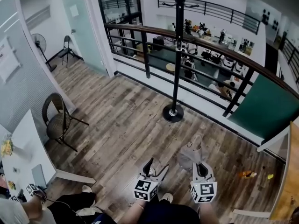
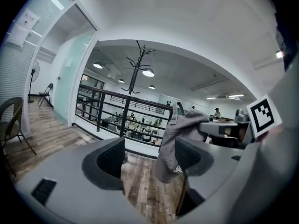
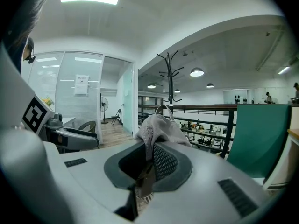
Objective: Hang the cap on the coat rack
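Cap (image 1: 190,154): grey, crumpled, w/ white print

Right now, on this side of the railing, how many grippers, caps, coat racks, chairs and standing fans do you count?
Grippers: 2, left gripper, right gripper
Caps: 1, the cap, held by the right gripper
Coat racks: 1, the coat rack
Chairs: 2, round-backed chair, folding chair
Standing fans: 1, the fan
Total: 7

Left gripper (image 1: 156,168) is wide open, nothing between its jaws. Right gripper (image 1: 200,166) sits just beside it, both pointing forward, jaws clamped on the cap (image 1: 189,153)
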A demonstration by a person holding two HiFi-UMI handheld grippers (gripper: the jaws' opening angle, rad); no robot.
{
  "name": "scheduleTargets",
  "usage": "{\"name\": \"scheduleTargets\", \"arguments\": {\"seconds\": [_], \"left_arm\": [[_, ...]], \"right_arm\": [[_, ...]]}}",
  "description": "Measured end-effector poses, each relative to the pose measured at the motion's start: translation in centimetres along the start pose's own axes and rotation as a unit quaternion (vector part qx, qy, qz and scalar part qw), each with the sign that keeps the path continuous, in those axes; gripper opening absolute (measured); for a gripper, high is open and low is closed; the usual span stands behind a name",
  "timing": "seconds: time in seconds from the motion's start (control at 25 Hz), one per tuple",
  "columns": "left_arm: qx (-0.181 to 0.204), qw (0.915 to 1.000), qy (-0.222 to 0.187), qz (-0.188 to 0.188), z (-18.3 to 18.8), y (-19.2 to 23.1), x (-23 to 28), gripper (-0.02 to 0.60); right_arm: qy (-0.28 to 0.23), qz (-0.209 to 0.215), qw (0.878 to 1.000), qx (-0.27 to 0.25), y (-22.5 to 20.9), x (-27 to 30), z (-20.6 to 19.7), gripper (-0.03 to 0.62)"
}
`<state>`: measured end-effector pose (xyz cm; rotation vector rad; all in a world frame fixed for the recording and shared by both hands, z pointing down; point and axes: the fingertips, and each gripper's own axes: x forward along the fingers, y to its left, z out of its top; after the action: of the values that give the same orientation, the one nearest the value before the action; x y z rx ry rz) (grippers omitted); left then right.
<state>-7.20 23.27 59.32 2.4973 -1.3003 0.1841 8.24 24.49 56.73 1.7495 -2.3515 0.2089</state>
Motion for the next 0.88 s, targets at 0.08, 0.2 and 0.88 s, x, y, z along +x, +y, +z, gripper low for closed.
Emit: {"name": "scheduleTargets", "arguments": {"seconds": [0.08,0.2,0.88], "left_arm": [[-0.002,1.0,0.0,0.004,0.2,1.2,0.9,0.318],[0.0,1.0,0.005,0.001,0.5,3.2,2.5,0.318],[0.044,0.997,0.0,-0.063,9.6,16.0,14.2,0.311]], "right_arm": [[0.004,-0.001,1.0,-0.005,-0.1,1.1,0.0,0.026],[0.01,-0.006,1.0,-0.006,0.0,3.4,0.2,0.026],[0.004,-0.06,0.998,0.011,0.1,19.5,5.6,0.026]]}}
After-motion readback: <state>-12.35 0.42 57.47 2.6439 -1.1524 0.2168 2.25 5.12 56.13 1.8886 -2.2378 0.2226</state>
